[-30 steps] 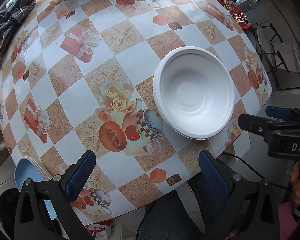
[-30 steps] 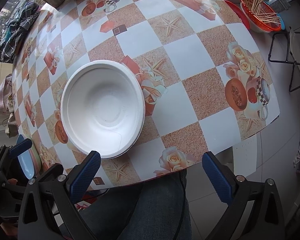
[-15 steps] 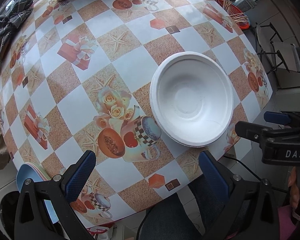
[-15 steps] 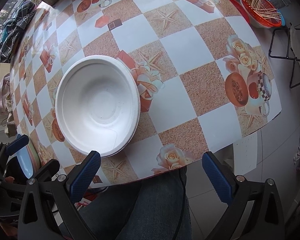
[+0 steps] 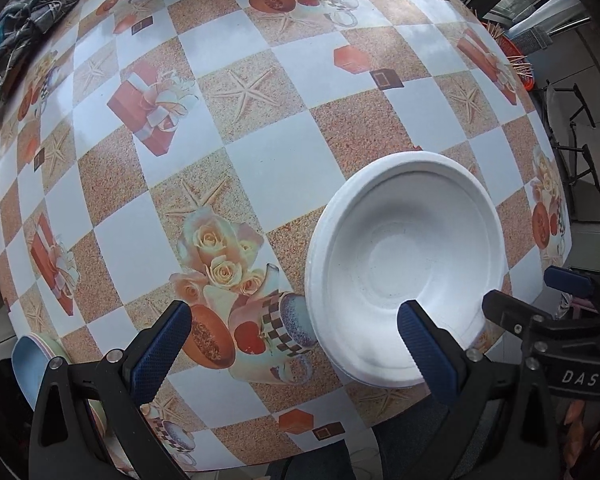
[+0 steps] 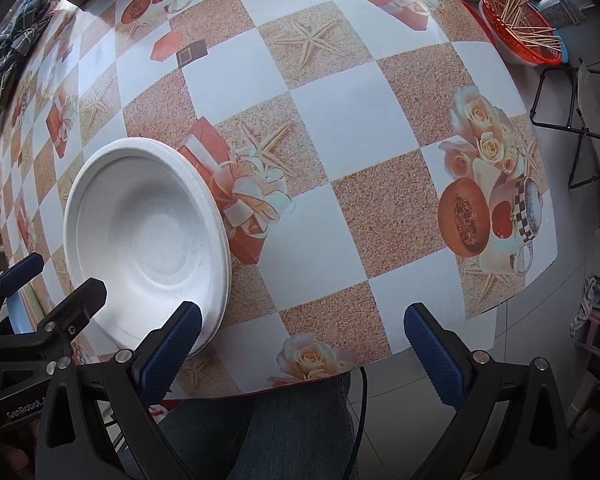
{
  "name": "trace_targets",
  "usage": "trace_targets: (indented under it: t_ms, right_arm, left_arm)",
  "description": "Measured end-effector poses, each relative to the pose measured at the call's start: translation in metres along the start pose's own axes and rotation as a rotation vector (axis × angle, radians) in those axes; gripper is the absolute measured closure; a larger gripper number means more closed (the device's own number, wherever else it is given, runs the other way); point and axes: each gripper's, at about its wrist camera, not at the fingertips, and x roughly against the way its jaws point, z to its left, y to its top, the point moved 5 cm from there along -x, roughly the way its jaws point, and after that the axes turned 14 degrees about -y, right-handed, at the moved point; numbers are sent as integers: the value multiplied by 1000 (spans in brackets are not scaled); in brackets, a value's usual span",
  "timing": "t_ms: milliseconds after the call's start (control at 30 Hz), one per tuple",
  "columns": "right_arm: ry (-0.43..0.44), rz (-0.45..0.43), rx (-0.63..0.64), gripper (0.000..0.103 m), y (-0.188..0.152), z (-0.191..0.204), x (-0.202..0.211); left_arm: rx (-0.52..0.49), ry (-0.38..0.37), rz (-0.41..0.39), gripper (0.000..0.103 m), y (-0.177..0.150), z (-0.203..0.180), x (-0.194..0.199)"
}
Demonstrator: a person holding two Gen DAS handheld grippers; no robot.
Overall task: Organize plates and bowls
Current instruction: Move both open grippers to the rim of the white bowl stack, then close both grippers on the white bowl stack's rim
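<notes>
Both tongs, left and right, gape empty, flanking the white bowl at lower right of the left view, each nearly touching its rim.

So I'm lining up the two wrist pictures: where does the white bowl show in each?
Left wrist view: the white bowl sits lower right, near the table's front edge, with the right finger of the left tongs over its near rim.
Right wrist view: it sits left of centre.
Shared landmark: the red basket of sticks, at the far right in both views.
</notes>
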Motion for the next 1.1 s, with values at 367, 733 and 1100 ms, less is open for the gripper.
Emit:
trace_targets:
  t_ms: [367,733,1100]
  right_arm:
    - [-25,11,181,1,35,32,-31]
    - [24,-14,141,0,37,11,-37]
    - [50,-10,176,40,44,23,-22]
  left_arm:
    - [64,63,65,0,4,26,-40]
    - [94,5,60,0,17,34,-53]
    - [103,-9,87,17,26,23,-55]
